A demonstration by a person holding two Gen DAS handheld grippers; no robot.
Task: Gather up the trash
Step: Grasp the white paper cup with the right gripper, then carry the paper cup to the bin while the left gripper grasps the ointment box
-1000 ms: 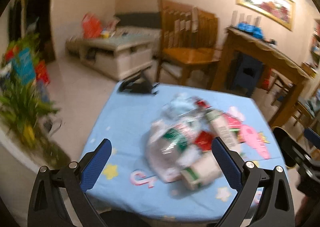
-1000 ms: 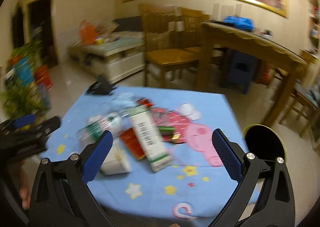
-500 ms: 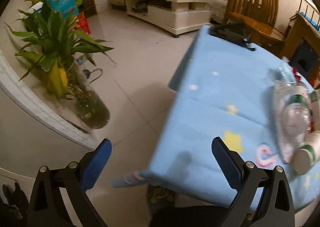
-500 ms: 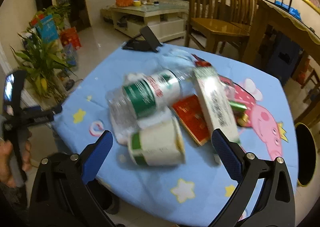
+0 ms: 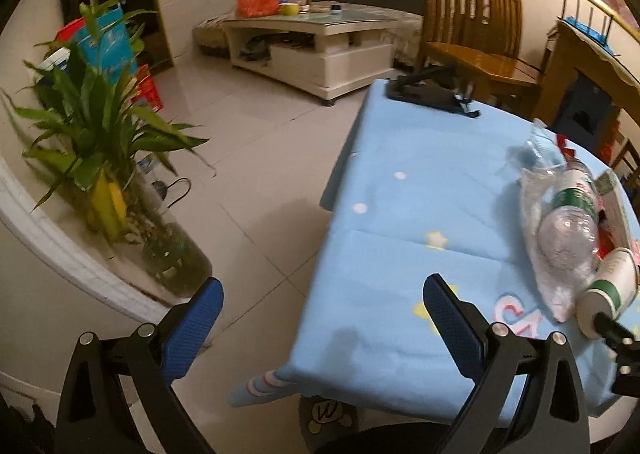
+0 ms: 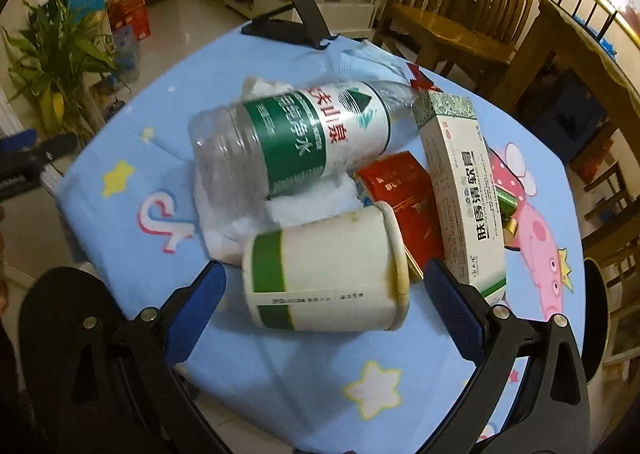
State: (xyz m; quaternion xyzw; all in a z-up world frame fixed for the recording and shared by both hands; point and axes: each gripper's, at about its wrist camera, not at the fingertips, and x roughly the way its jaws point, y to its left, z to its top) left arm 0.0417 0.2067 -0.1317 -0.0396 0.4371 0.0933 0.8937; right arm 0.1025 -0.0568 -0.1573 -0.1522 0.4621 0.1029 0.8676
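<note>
- Left wrist view: the left hand-held gripper [image 5: 322, 318] is spread wide with nothing between its blue pads, hanging off the near-left corner of the table [image 5: 400, 238], half over the tiled floor [image 5: 248, 158]. The trash sits well to its right: a clear bottle [image 5: 568, 222] lying on a white tissue, and a paper cup [image 5: 610, 290] on its side near the table's front edge. This view alone shows the plant [image 5: 96, 134] beside the table and a dark seat just under the front edge.
- Right wrist view: the right hand-held gripper [image 6: 324, 302] is also released, its pads bracketing the paper cup [image 6: 326, 274] without clearly touching it. Behind the cup lie the bottle [image 6: 296, 138], a red box [image 6: 400, 190], a long white-and-green carton [image 6: 464, 194] and the tissue [image 6: 304, 202]. Only here can the pile be read in full.
- Handling, as I judge it: the cup is light and easily crushed, so a gentle squeeze across its middle suits it. The empty bottle looks light, slick and free to roll; take it over the label. The cartons are stiff and best gripped across their narrow sides.
</note>
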